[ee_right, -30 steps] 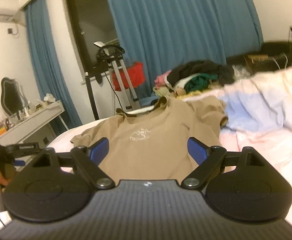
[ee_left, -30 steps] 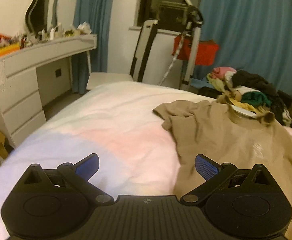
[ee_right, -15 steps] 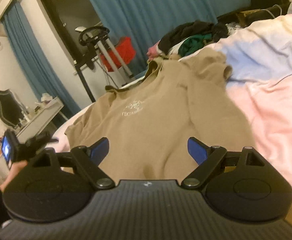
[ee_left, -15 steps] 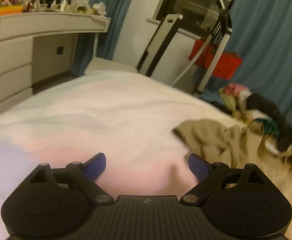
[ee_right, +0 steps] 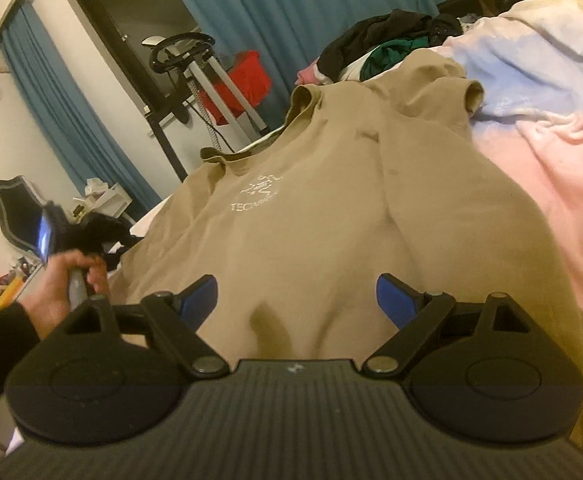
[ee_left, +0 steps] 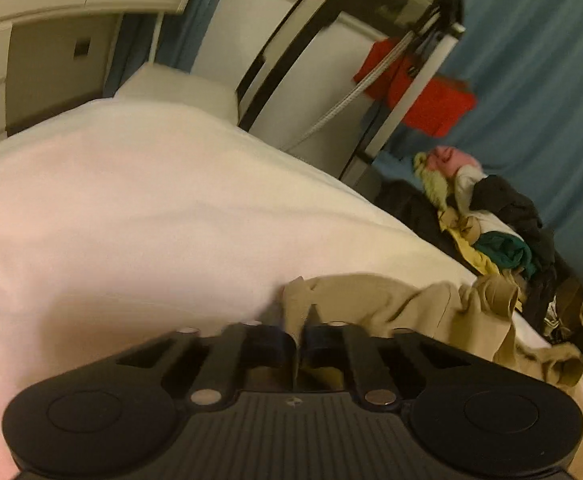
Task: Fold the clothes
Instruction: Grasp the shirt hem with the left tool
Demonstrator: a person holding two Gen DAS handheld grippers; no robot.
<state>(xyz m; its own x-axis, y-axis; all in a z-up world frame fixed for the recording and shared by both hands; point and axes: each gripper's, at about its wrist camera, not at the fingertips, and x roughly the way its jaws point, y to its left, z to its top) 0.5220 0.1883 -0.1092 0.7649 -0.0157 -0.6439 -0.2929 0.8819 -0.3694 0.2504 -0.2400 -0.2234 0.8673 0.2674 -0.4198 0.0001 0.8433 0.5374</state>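
Left wrist view looks across a bed [ee_left: 131, 200] with pale bedding toward a white dresser [ee_left: 43, 40], blue curtains [ee_left: 539, 80] and a red bag [ee_left: 419, 92] hung on an exercise machine. The left gripper [ee_left: 298, 344] has its fingers closed together on a sleeve edge of the tan T-shirt [ee_left: 391, 300], which lies on the bed. A heap of clothes [ee_left: 491, 232] sits beyond it.

Only the right wrist view shows the shirt's chest with its white print, spread flat, and a hand [ee_right: 63, 288] gripping the other tool. The right gripper [ee_right: 296, 300] hovers over the shirt's lower part, fingers spread wide, holding nothing.
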